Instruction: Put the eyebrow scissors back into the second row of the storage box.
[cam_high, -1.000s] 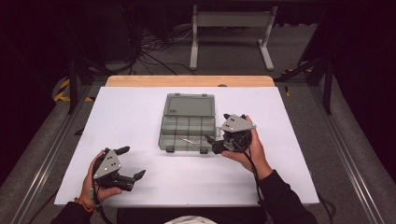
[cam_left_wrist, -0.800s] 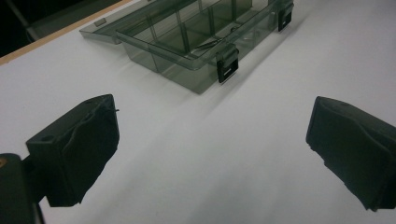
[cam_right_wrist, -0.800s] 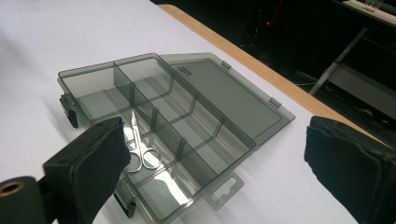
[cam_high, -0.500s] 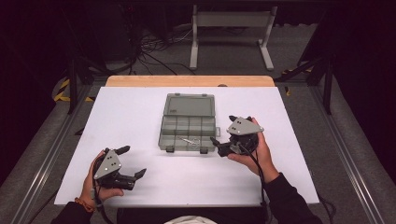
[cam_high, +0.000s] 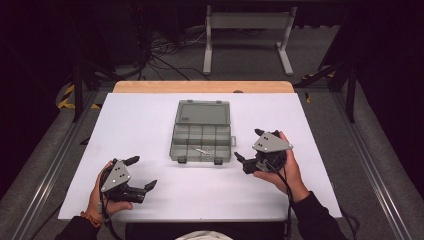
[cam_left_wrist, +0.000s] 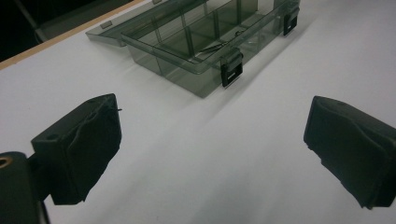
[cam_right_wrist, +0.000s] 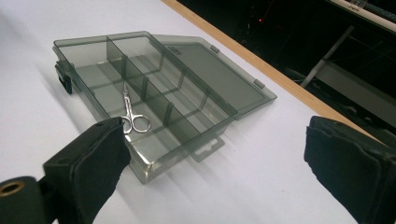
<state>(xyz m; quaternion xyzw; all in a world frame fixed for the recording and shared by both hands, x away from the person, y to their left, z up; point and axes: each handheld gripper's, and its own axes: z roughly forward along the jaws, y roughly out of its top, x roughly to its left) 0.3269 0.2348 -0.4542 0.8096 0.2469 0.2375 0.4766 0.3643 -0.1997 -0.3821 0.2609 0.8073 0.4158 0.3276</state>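
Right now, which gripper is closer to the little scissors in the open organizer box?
Right. The right gripper sits just beside the box's near right corner, close to the scissors. The left gripper rests farther off, toward the table's near left.

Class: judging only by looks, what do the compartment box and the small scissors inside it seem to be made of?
Compartment box: probably smoky grey, see-through plastic; the dividers and the table show through its glossy walls and open lid.
Small scissors: likely polished metal, since they are silvery and catch bright highlights.
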